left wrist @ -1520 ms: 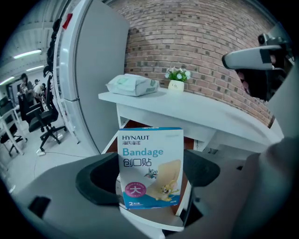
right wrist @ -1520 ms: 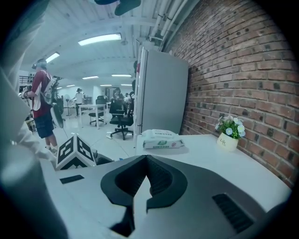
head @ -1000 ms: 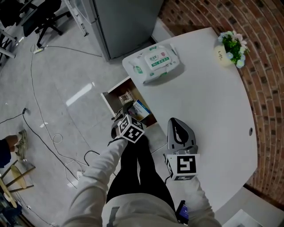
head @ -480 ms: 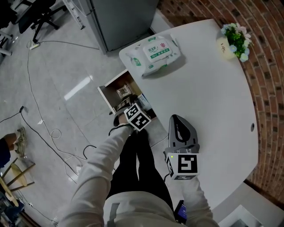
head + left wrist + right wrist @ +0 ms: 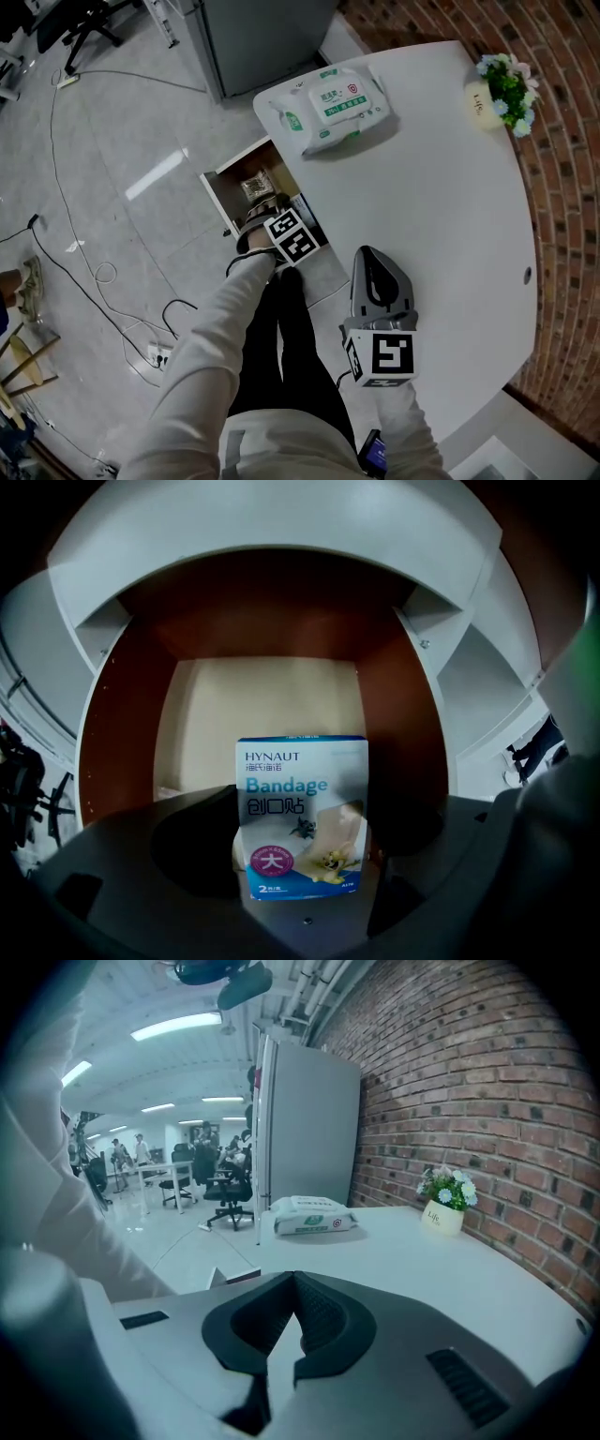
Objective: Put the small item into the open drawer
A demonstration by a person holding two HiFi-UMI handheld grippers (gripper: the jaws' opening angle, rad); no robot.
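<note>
A small blue-and-white bandage box [image 5: 302, 817] stands upright between the jaws of my left gripper [image 5: 302, 860], which is shut on it. In the head view the left gripper [image 5: 269, 214] hangs over the open drawer [image 5: 217, 185] below the white table's edge. The left gripper view looks into the drawer's pale bottom [image 5: 262, 700] between brown side walls. Another small packet [image 5: 255, 188] lies in the drawer. My right gripper [image 5: 379, 274] rests on the white table [image 5: 441, 206], its jaws shut with nothing between them [image 5: 291, 1321].
A pack of wet wipes [image 5: 330, 108] lies at the table's far end and a small flower pot [image 5: 504, 89] stands at its far right by the brick wall. A grey cabinet [image 5: 253, 37] stands beyond the drawer. Cables [image 5: 94, 272] run over the floor at left.
My left gripper has moved with the bandage box further over and into the open drawer. The right gripper has stayed on the table.
</note>
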